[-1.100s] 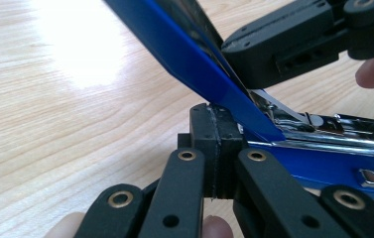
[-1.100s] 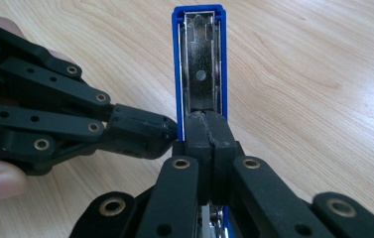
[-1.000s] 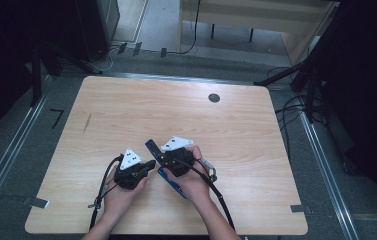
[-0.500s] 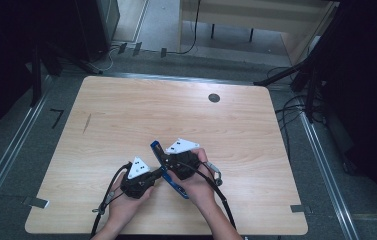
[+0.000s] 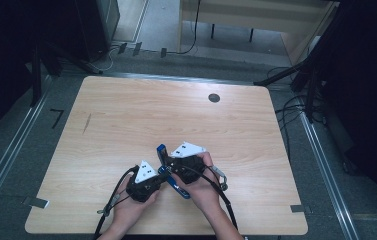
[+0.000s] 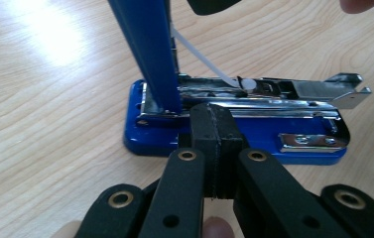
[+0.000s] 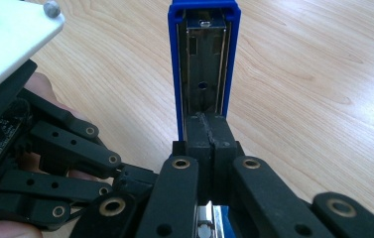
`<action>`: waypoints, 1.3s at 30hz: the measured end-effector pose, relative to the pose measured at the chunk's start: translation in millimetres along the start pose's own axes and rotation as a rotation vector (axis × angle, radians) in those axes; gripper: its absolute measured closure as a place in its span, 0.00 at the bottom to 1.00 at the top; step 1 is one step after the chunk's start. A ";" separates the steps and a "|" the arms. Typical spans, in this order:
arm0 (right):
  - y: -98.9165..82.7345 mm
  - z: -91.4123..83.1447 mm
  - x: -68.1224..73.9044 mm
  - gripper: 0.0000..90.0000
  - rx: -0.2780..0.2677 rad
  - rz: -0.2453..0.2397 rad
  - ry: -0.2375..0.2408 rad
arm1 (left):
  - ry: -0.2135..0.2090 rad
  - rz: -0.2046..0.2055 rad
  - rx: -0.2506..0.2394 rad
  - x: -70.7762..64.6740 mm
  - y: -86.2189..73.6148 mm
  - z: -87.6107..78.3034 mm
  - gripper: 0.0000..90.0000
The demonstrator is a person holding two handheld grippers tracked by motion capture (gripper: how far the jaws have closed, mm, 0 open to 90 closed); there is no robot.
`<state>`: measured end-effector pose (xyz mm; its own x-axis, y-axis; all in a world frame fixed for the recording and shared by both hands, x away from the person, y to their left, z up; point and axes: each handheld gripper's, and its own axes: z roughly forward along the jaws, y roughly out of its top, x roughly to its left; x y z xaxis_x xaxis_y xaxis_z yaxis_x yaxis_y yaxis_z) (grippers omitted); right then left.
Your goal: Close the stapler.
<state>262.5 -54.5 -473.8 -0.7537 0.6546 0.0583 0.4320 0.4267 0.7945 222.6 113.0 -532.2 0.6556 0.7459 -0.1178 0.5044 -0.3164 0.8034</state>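
We see a blue stapler [image 5: 168,172] at six o'clock on the worktop [image 5: 126,120], its lid swung up and its metal magazine [image 6: 264,91] exposed. Our left tool [image 5: 160,177] and right tool [image 5: 168,165] are both closed, gripping nothing, their tips against the stapler.

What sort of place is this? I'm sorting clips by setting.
Probably a lab or recording workspace, not a home: a bare wooden table with a round cable port, cables trailing over the grey floor, and dark equipment stands around it. A blue stapler lies open on the table.
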 end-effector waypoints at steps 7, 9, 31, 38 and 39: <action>-5.1 -6.8 -1.4 1.00 0.001 0.004 0.005 | -0.001 0.010 0.020 -2.7 0.9 2.6 1.00; -7.5 -8.7 -2.4 1.00 -0.003 0.013 0.014 | 0.000 0.020 0.032 -4.0 1.4 4.2 1.00; -4.8 -27.1 -12.7 1.00 -0.079 0.072 0.021 | 0.002 0.029 0.034 -4.9 1.4 4.6 1.00; 14.1 -29.0 -16.9 1.00 -0.106 0.081 0.012 | 0.008 0.036 0.034 -6.1 1.4 4.6 1.00; 16.7 -28.0 -17.5 1.00 -0.108 0.080 0.012 | 0.010 0.038 0.033 -6.3 1.4 4.6 1.00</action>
<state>269.0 -76.3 -444.6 -0.7251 0.6761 0.1308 0.4357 0.3033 0.8474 221.7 105.2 -533.1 0.6690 0.7387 -0.0819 0.4978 -0.3634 0.7875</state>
